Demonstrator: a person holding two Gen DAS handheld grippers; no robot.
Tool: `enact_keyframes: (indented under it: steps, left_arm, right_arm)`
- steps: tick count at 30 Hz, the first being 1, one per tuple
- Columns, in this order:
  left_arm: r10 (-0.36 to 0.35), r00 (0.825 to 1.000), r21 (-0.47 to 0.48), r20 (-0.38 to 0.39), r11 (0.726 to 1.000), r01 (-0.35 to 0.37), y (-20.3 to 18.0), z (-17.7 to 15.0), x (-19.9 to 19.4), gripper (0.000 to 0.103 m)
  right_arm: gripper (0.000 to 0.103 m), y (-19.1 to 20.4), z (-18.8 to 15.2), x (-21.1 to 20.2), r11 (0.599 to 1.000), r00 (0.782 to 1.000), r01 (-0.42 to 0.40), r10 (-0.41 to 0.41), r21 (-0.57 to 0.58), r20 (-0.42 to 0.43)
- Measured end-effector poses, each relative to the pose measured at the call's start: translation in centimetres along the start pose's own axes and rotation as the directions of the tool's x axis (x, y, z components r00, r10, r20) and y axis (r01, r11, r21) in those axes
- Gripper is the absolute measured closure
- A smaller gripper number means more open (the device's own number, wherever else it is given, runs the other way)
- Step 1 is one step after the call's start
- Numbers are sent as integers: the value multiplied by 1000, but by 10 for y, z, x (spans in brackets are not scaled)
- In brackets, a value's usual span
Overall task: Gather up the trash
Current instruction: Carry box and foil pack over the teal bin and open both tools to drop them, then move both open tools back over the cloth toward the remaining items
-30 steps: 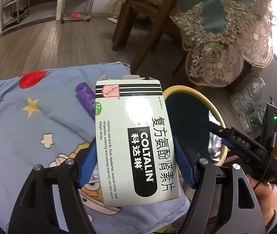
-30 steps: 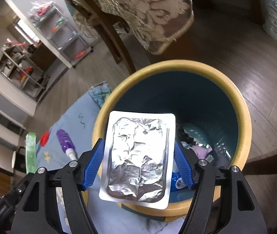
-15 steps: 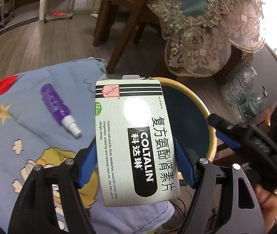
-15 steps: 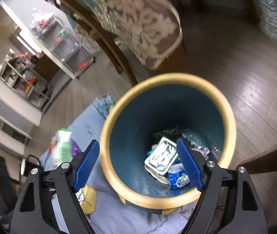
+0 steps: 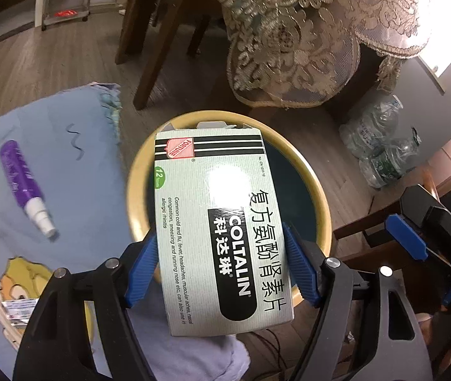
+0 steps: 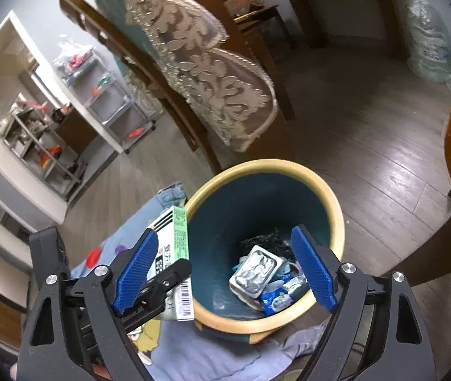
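Note:
My left gripper (image 5: 220, 254) is shut on a white-and-green Coltalin medicine box (image 5: 219, 231), its blue pads pressing both long sides. The box hangs over the near-left rim of the yellow-rimmed, dark-blue bin (image 5: 139, 171). In the right wrist view the same box (image 6: 174, 244) stands at the bin's left edge. My right gripper (image 6: 223, 238) hovers above the bin (image 6: 330, 190), its jaws opening with nothing between them. A silver foil blister pack (image 6: 255, 271) lies inside on other wrappers.
A purple spray bottle (image 5: 23, 184) and a small wrapper (image 5: 18, 309) lie on the blue cartoon blanket (image 5: 66, 158) left of the bin. Wooden chair legs (image 5: 158, 47) and a lace cloth (image 5: 292, 54) stand behind it. Plastic bottles (image 5: 381, 146) sit on the floor at the right.
My right gripper let go of the foil blister pack, which fell into the bin, then rose with wider jaws. My left gripper carried the box from over the blanket to above the bin.

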State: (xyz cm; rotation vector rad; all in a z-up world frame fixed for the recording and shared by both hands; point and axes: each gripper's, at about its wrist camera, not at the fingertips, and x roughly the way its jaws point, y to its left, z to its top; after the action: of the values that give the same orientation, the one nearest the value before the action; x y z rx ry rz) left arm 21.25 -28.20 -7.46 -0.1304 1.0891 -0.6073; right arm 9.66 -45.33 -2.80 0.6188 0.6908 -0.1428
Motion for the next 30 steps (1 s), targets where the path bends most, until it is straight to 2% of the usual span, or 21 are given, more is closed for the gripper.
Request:
enact_keyframes:
  steps: [1,3,11,17,30]
  left_arm:
    - [-4,1000,1,-3,1000,4,-2,0,3,30]
    - [-5,1000,6,-9,1000,5,-4,-2,7,22]
    - [16,1000,12,23,1000,-16,6,-3,-10,15]
    - [53,997,-13,58,999,-52,34,-4,-34,15]
    - [139,984,-127,109,984,-125,110,-18,-87,14]
  right_arm:
    - [17,-3,0,1,1000,1000,2,-2,11,0]
    - [17,-6,0,1,1000,1000,6,-6,20,3]
    - [17,-3,-4,6,1000,1000,-2,3,23,-9]
    - [17,17,-11,14,999,999,-21,19,-35,-34]
    - [17,65,-34,38,980,994,-60,42,-189,-98]
